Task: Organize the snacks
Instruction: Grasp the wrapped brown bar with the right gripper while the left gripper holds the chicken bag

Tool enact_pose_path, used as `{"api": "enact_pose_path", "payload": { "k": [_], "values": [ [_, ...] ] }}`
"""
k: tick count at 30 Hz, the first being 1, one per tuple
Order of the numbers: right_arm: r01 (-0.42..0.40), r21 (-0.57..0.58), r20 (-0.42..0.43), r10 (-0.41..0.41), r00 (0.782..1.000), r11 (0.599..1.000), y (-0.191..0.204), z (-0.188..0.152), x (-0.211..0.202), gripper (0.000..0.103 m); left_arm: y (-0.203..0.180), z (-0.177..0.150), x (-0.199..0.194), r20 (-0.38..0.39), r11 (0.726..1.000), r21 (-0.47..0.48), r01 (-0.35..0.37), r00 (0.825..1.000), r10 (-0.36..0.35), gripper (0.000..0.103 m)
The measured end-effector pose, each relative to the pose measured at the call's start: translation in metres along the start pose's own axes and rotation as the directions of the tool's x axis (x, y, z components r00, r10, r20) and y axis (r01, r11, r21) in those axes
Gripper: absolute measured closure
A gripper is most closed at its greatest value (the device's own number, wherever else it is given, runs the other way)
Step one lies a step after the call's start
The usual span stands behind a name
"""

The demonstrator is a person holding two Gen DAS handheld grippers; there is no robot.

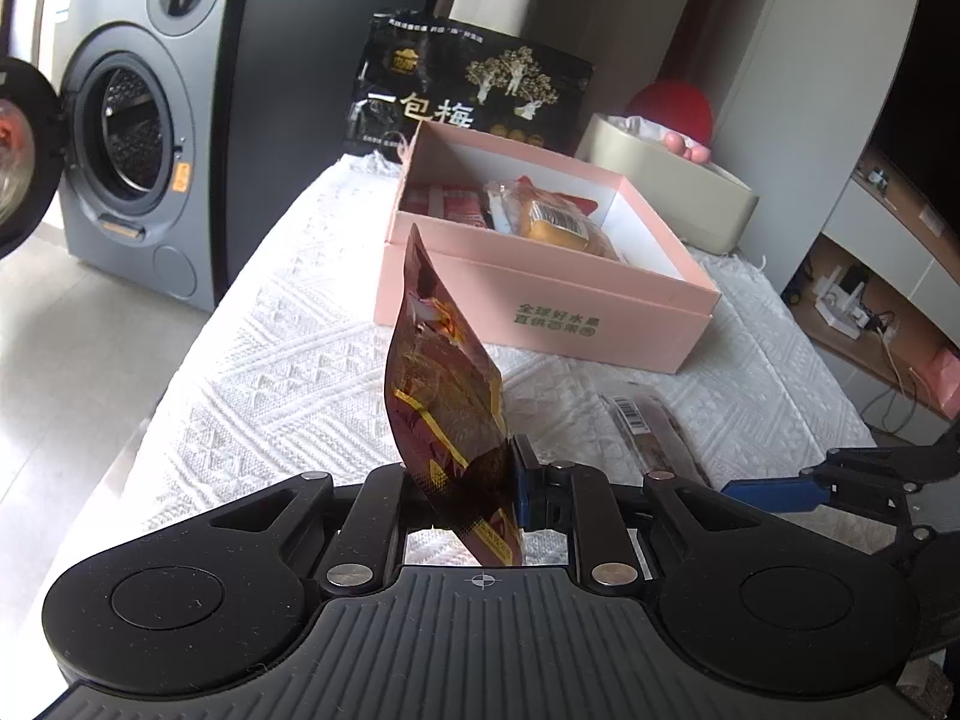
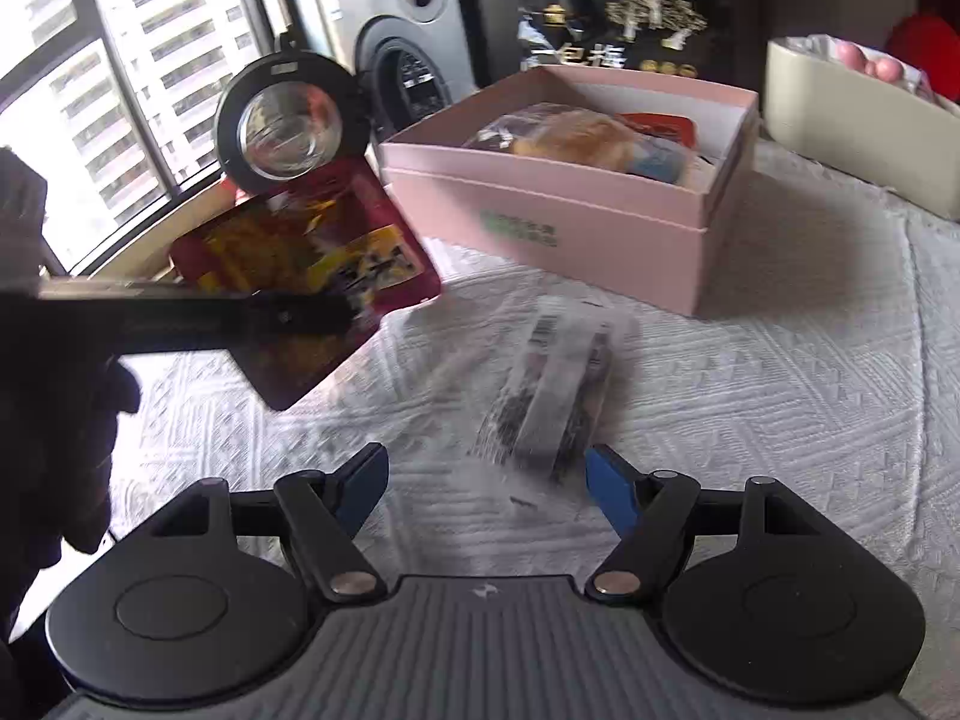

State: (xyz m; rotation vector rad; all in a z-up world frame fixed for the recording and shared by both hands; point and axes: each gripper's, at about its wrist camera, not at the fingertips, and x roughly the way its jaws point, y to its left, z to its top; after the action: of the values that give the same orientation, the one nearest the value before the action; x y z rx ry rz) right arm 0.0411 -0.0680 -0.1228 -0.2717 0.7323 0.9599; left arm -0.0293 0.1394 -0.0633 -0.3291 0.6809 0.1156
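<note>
Two grippers were busy: left gripper (image 1: 465, 483) pinched a red snack pouch (image 1: 441, 396) upright, probably for dropping into the pink box (image 1: 540, 294); right gripper (image 2: 486, 483) hung spread above a clear packet (image 2: 549, 384) on the tablecloth (image 2: 780, 420).

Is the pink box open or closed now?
Open. The pink box has no lid on top, and the snack packets lying inside are visible from above in both views.
</note>
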Motion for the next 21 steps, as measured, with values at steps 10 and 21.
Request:
{"api": "enact_pose_path", "payload": {
  "k": [10,21],
  "values": [
    [0.246,0.097,0.028,-0.25,0.968,0.964,-0.006,0.024,0.035,0.043,-0.011,-0.002,-0.002,-0.012,0.999,0.037,-0.037,0.999,0.038,0.083],
    [0.216,0.121,0.064,-0.225,0.972,0.969,-0.013,0.001,-0.016,0.066,-0.032,-0.003,-0.027,0.031,0.994,0.106,-0.024,0.999,0.021,0.084]
  ]
}}
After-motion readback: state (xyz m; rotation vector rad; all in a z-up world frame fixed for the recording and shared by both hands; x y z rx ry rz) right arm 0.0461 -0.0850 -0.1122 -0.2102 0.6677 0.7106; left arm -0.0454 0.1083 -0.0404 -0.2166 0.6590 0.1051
